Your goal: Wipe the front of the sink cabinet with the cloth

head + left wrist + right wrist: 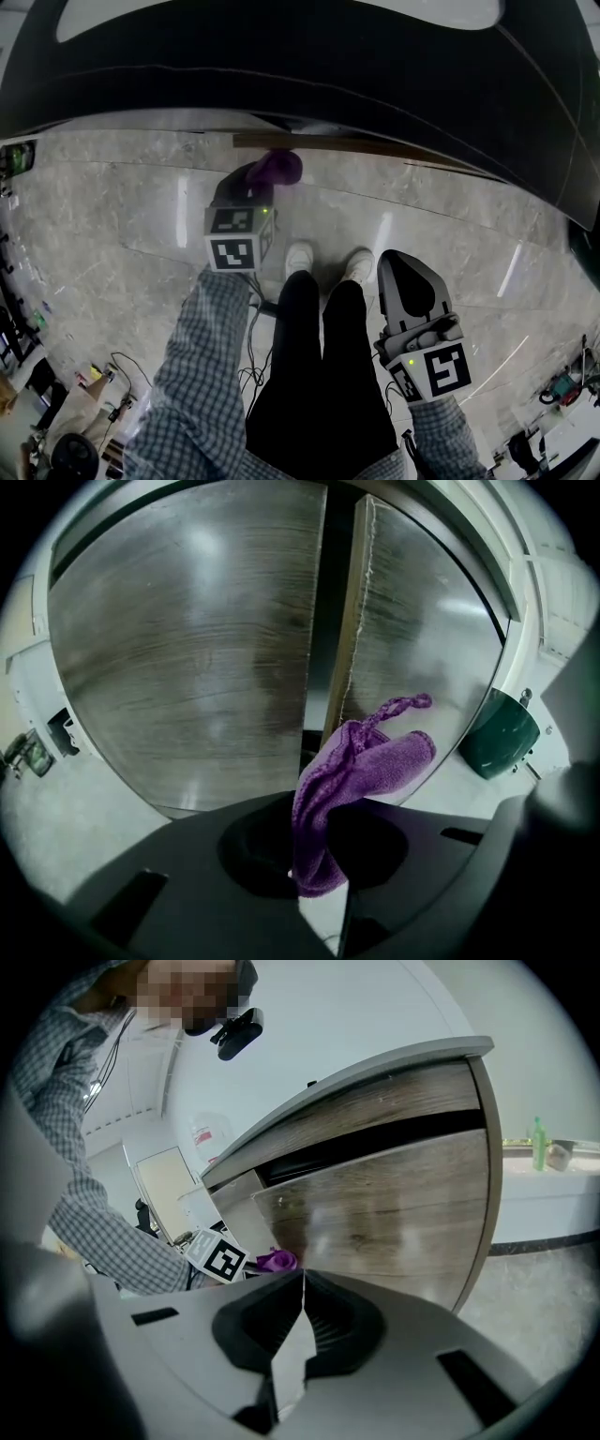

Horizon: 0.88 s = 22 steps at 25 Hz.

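My left gripper (255,180) is shut on a purple cloth (275,168), held close to the foot of the sink cabinet (356,146). In the left gripper view the cloth (361,766) sticks up from between the jaws in front of two wood-grain cabinet doors (197,658) with a dark gap between them. My right gripper (408,281) hangs low beside the person's right leg, jaws shut with nothing in them. In the right gripper view the wood cabinet front (394,1204), the cloth (277,1260) and the left gripper's marker cube (221,1258) show beyond the closed jaws (302,1283).
The dark countertop edge (300,56) overhangs the upper part of the head view. The person's white shoes (328,262) stand on a grey marble floor (112,234). A dark green bin (499,733) sits to the right of the cabinet. Cables and clutter (84,394) lie at the lower left.
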### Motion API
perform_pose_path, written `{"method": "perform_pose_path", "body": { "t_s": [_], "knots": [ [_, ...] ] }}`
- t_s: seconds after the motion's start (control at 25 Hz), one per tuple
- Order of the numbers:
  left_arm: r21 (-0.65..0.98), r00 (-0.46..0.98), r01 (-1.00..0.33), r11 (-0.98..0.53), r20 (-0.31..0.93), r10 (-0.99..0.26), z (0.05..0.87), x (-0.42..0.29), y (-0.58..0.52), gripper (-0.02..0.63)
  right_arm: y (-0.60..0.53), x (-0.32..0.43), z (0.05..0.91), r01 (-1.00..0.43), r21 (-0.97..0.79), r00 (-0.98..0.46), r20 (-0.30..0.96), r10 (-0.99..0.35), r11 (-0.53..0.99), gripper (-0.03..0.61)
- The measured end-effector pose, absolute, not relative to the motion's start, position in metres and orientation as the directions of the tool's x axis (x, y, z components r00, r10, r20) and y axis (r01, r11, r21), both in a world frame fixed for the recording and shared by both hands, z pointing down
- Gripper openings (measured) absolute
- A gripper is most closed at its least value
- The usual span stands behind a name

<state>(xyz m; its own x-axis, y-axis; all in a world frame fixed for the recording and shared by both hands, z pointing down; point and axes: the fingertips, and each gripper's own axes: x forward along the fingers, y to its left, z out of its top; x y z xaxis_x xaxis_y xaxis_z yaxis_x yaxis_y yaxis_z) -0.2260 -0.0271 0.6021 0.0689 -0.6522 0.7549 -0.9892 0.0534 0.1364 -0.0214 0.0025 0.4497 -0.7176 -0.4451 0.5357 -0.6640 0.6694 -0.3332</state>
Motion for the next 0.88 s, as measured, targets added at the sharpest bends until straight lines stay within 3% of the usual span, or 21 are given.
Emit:
{"method": "perform_pose_path", "body": {
  "t_s": [0.28, 0.56, 0.88],
  "knots": [
    [0.171, 0.085, -0.984, 0.060, 0.728, -0.681, 0.564, -0.224, -0.009, 0.069, 0.001, -0.032, 0.435, -0.666, -0.260, -0.703, 0.533, -0.472, 0.699, 0.018],
    [0.266, 0.092, -0.956, 0.119, 0.662, -0.743, 0.463, -0.227, 0.020, 0.069, 0.010, -0.038, 0.370, -0.706, -0.241, -0.676, 0.511, -0.531, 0.666, 0.018],
    [0.294, 0.206, -0.955, -0.027, 0.599, -0.774, 0.348, -0.184, 0.048, 0.069, 0.023, -0.029, 0.293, -0.761, -0.208, -0.627, 0.481, -0.613, 0.615, 0.018]
  ]
}}
